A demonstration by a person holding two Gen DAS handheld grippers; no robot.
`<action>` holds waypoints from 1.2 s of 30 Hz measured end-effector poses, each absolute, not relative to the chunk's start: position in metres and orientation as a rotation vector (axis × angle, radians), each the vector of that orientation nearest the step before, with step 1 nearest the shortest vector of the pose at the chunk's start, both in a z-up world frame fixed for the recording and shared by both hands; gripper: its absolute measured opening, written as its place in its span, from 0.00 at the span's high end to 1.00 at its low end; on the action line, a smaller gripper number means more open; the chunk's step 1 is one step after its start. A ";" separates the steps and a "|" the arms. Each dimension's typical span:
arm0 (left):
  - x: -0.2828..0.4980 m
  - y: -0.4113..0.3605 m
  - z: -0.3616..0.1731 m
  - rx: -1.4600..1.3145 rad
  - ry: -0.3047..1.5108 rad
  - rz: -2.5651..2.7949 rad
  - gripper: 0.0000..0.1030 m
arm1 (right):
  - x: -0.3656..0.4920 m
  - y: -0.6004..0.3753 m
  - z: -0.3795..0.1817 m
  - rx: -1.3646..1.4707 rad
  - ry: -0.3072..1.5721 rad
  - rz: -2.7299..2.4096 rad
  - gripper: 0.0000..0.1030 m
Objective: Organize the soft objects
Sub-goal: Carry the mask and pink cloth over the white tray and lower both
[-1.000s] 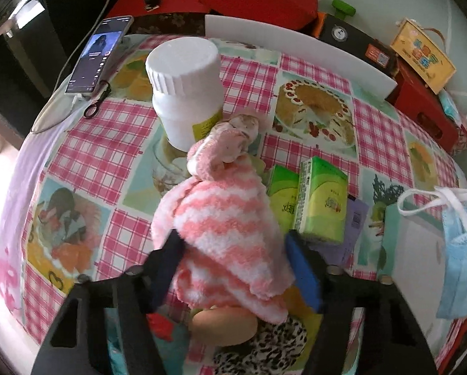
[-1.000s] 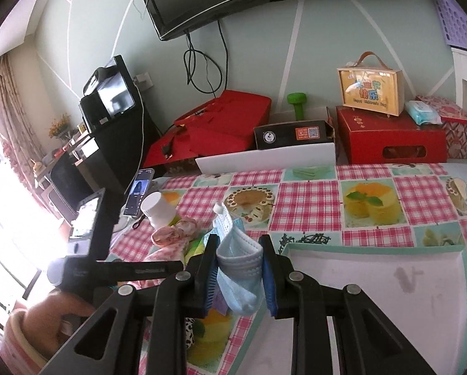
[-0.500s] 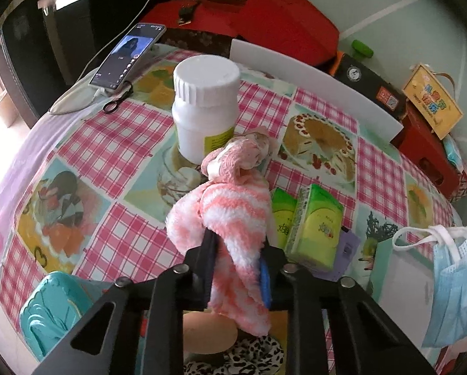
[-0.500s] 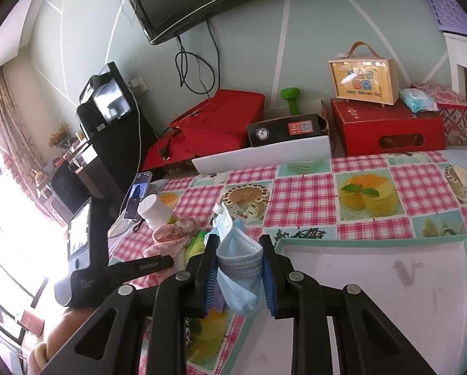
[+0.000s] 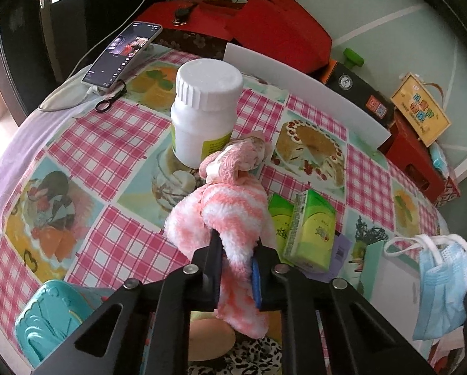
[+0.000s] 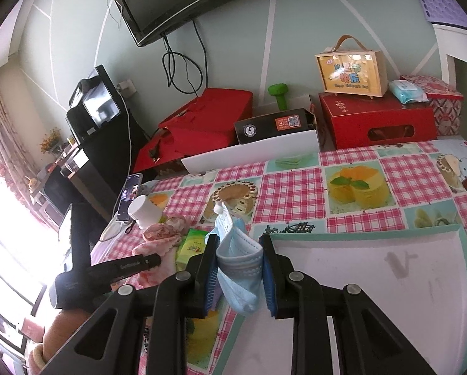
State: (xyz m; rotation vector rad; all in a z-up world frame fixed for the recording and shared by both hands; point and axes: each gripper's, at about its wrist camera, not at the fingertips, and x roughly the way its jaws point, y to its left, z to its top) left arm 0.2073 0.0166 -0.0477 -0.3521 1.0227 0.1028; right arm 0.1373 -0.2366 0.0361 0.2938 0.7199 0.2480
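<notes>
My left gripper [image 5: 236, 251] is shut on a pink and white striped fluffy cloth [image 5: 230, 209] and holds it above the checked tablecloth [image 5: 108, 143], in front of a white bottle [image 5: 207, 109]. The cloth's far end droops beside the bottle. My right gripper [image 6: 239, 251] is shut on a blue face mask [image 6: 239, 268], held over the left edge of a white tray with a green rim [image 6: 374, 281]. The mask also hangs at the right of the left wrist view [image 5: 443, 287]. The left gripper shows at the left of the right wrist view [image 6: 108, 268].
Green tissue packs [image 5: 308, 228] lie right of the cloth. A phone [image 5: 124, 53] and scissors [image 5: 108, 100] lie at the table's far left. A teal object [image 5: 46, 315] and a leopard-print item [image 5: 255, 356] sit near me. Red boxes [image 6: 377, 118] stand behind the table.
My left gripper has closed on the striped cloth and lifted it up and back. The right gripper has held the mask nearly still.
</notes>
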 end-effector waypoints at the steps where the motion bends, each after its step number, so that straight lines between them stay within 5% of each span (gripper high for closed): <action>1: 0.207 0.017 -0.046 -0.355 1.016 0.096 0.88 | 0.137 -0.237 0.037 0.294 0.717 0.246 0.74; 26: 0.142 0.002 0.085 -0.367 0.593 -0.217 0.91 | 0.097 -0.249 0.091 0.297 0.514 0.196 0.73; 36: 0.143 -0.045 0.083 -0.313 0.631 -0.337 0.91 | 0.081 -0.278 0.108 0.246 0.478 0.054 0.73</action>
